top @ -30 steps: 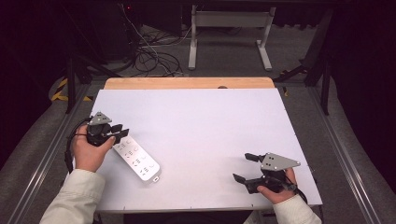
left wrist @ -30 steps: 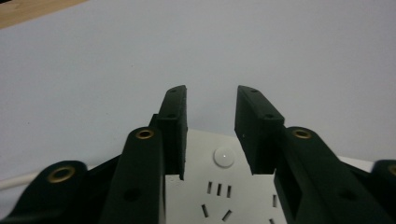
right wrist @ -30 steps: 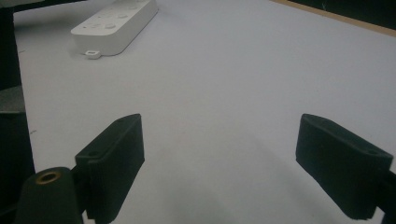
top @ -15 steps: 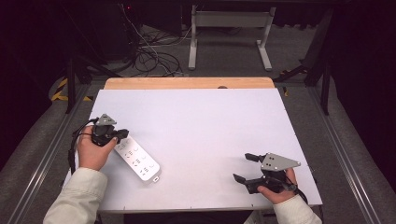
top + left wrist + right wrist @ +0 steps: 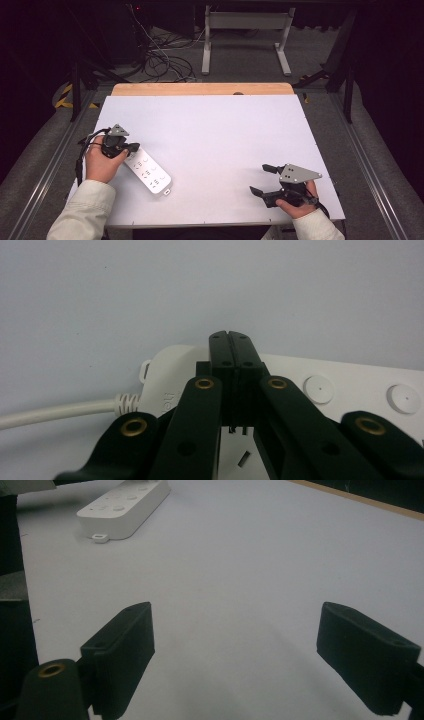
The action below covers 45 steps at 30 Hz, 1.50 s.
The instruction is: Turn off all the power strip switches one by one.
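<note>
A white power strip [image 5: 150, 173] lies slantwise on the white table [image 5: 215, 130], at its near left. My left gripper [image 5: 133, 147] hovers at the strip's cable end. In the left gripper view its jaws are pressed together with nothing between them, and the gripper [image 5: 231, 340] sits just above the power strip [image 5: 350, 390] beside its white cable [image 5: 60, 411]. My right gripper [image 5: 259, 179] rests near the front right corner, open and empty. In the right gripper view, the gripper [image 5: 235, 645] points across bare table toward the far-off power strip [image 5: 125, 500].
A wooden strip [image 5: 200, 89] runs along the table's far edge. Beyond it are tangled floor cables [image 5: 160, 62] and a white metal stand [image 5: 245, 35]. Metal rails flank the table on both sides.
My left hand has shifted slightly right and toward the near edge, bringing its gripper over the power strip's cable end. The right gripper has stayed put.
</note>
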Motion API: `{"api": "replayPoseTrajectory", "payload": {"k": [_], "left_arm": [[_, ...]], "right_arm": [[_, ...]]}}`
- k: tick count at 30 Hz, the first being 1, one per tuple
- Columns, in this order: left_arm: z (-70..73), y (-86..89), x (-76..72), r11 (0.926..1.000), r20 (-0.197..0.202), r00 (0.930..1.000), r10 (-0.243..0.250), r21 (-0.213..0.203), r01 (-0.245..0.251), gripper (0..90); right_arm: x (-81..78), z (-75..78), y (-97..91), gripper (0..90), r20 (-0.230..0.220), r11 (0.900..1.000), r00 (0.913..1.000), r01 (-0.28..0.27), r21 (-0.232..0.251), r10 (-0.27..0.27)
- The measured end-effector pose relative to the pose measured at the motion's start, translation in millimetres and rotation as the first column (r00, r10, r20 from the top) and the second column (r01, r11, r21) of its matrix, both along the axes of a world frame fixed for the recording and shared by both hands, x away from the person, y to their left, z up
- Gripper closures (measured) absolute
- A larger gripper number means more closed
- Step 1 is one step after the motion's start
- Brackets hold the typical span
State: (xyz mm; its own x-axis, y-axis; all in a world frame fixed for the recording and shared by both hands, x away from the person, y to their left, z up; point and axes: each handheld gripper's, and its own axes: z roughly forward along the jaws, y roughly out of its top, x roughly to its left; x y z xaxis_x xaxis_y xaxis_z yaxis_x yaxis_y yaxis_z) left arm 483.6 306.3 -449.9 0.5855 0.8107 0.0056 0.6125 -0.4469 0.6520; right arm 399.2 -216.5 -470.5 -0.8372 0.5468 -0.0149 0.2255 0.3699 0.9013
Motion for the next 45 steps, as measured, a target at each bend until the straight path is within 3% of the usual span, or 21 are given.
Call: {"api": "replayPoseTrajectory", "payload": {"k": [8,11,16,19,22,23,26,28,29,30,32,35,36,39,41,43,44,45], "left_arm": [[-1.8,-1.7,1.1,0.9999,-0.011,0.9999,-0.007,0.007,0.007,90.0],[-2.7,-0.1,1.5,0.9999,-0.019,0.9998,-0.007,-0.013,0.007,90.0],[-2.7,-1.6,0.2,1.0,-0.009,0.9999,-0.006,0.006,0.006,90.0],[-3.6,-0.5,0.1,0.9998,-0.014,0.9999,0.008,-0.016,-0.008,90.0],[-3.3,-2.6,-0.7,0.9999,-0.005,1.0,0.009,0.011,-0.009,90.0],[-4.6,-1.9,-0.5,0.9999,-0.019,0.9997,0.014,-0.008,-0.014,90.0],[-7.3,3.2,-0.9,0.9988,-0.012,0.9999,0.007,-0.049,-0.007,90.0],[-7.0,1.1,-2.9,0.9994,0.011,0.9998,0.015,-0.03,-0.015,90.0],[-4.9,-0.8,-5.2,0.9998,0.049,0.9987,0.013,-0.014,-0.012,90.0],[-0.4,-1.6,-7.4,0.9998,0.062,0.9979,0.018,-0.013,-0.018,90.0],[15.5,0.3,-13.5,0.9936,0.117,0.993,0.01,-0.113,0.003,90.0],[33.2,-2.7,-21.6,0.9917,0.156,0.9877,-0.004,-0.126,0.024,90.0],[34.6,-3.7,-23.5,0.9891,0.156,0.9877,-0.013,-0.143,0.035,90.0],[38.0,-6.1,-31.4,0.9932,0.176,0.9843,-0.016,-0.111,0.036,90.0],[42.1,-4.6,-39.3,0.9885,0.19,0.9815,-0.022,-0.142,0.05,89.5],[46.7,-2.4,-48.0,0.9795,0.209,0.978,-0.007,-0.195,0.049,65.2],[48.2,-1.5,-52.0,0.9747,0.208,0.9782,-0.011,-0.216,0.057,62.4],[50.5,0.1,-58.0,0.9702,0.229,0.9733,-0.012,-0.233,0.067,58.9]], "right_arm": [[-0.3,-0.1,0.4,16.1,-0.003,1.0,1.0,0.001,0.0,-0.001],[-0.4,-0.1,0.4,16.1,-0.003,1.0,1.0,0.001,0.001,-0.001],[-0.5,-0.1,0.2,16.1,-0.002,1.0,1.0,0.001,0.004,-0.001],[-0.5,-0.2,0.2,16.1,-0.002,1.0,1.0,0.001,0.003,-0.001],[-0.5,0.0,-0.3,16.1,0.0,1.0,1.0,0.002,0.003,-0.002],[-0.6,0.0,-0.3,16.1,0.0,1.0,1.0,0.003,0.003,-0.003],[-1.1,0.2,-0.4,16.0,0.0,1.0,1.0,0.003,0.004,-0.003],[-0.8,0.1,-0.6,16.0,-0.001,1.0,1.0,0.003,0.006,-0.003],[-0.6,-0.1,-0.6,16.0,-0.003,1.0,1.0,0.004,0.006,-0.004],[-0.6,0.0,-0.6,16.0,-0.002,1.0,1.0,0.003,0.006,-0.003],[0.0,0.9,-1.8,16.0,0.005,0.9999,1.0,0.007,0.01,-0.008],[1.4,-0.4,-2.2,16.0,0.0,0.9999,0.9999,0.012,0.007,-0.012],[1.5,-1.0,-1.8,16.0,-0.003,0.9999,0.9999,0.012,0.004,-0.012],[0.6,0.4,-1.4,16.0,0.009,0.9999,0.9999,0.014,0.0,-0.014],[-0.1,1.8,-2.8,15.6,0.016,0.9996,0.9995,0.026,0.011,-0.026],[0.0,2.5,-4.5,15.1,0.019,0.9992,0.9992,0.036,0.016,-0.036],[0.3,2.7,-5.0,15.0,0.022,0.9992,0.9991,0.037,0.016,-0.038],[0.2,2.8,-5.1,14.9,0.021,0.9991,0.999,0.038,0.018,-0.039]]}}
